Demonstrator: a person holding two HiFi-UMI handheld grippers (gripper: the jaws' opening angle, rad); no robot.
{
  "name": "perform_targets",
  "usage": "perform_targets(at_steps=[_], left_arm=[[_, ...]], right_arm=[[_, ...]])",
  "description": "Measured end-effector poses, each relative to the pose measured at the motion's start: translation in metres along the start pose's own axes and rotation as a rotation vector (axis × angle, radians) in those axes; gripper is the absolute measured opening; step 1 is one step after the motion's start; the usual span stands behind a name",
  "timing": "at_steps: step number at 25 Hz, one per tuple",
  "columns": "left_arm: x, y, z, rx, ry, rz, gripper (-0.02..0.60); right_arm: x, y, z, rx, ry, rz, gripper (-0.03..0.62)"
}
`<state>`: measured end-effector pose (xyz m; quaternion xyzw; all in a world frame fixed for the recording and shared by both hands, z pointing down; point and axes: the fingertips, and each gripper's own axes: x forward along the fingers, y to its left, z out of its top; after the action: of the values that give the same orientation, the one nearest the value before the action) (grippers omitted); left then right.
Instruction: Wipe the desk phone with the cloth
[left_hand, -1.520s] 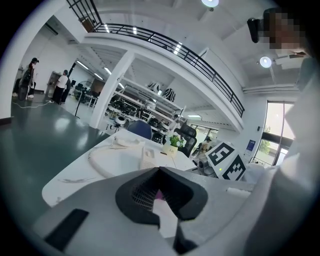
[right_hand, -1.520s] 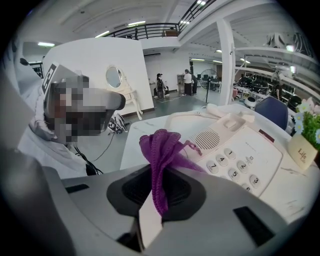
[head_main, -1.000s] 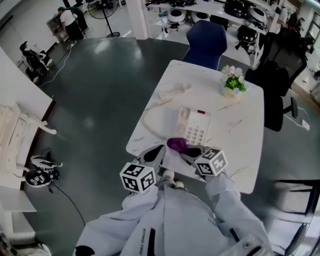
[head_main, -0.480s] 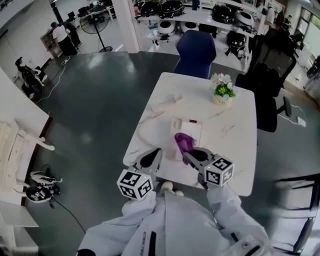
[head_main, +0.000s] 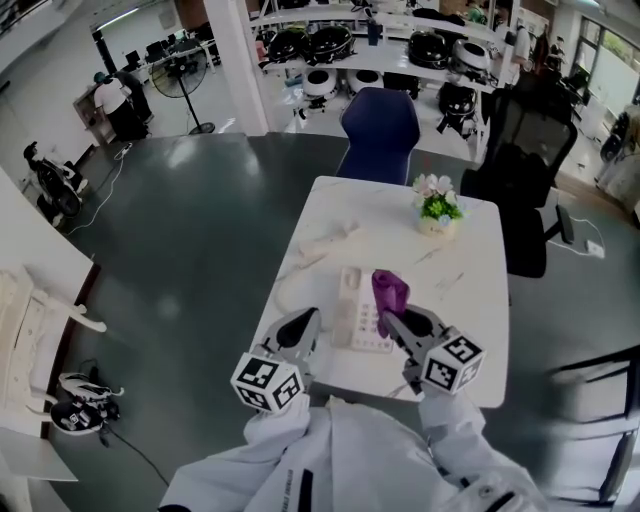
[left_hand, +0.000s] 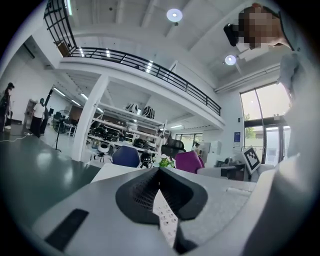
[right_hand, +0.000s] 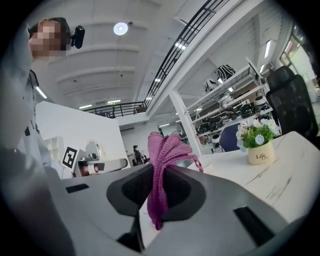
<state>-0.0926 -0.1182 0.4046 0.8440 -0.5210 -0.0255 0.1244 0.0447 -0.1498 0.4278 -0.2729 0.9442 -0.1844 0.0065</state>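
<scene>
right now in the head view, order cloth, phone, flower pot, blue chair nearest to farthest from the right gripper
1. cloth, clamped in the right gripper
2. phone, just to its left on the table
3. flower pot, table's far side
4. blue chair, beyond the table

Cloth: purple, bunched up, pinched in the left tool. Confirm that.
Not the left. The purple cloth is bunched up and pinched in the right tool; the right gripper view shows it between that tool's jaws.
</scene>
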Motion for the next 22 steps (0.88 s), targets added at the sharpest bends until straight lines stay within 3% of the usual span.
perform_targets(at_steps=[9,22], left_arm=[[-0.005,0.025,0.028,0.036,-0.040,0.007,-0.002],[-0.010,0.039,0.041,0.041,-0.081,0.039,-0.002]], right_arm=[[-0.007,-0.002,0.029,-0.071,-0.069,-0.078,0.038],[-0.028,-0.017,0.043,-0.056,-0.145,-0.180,0.038]])
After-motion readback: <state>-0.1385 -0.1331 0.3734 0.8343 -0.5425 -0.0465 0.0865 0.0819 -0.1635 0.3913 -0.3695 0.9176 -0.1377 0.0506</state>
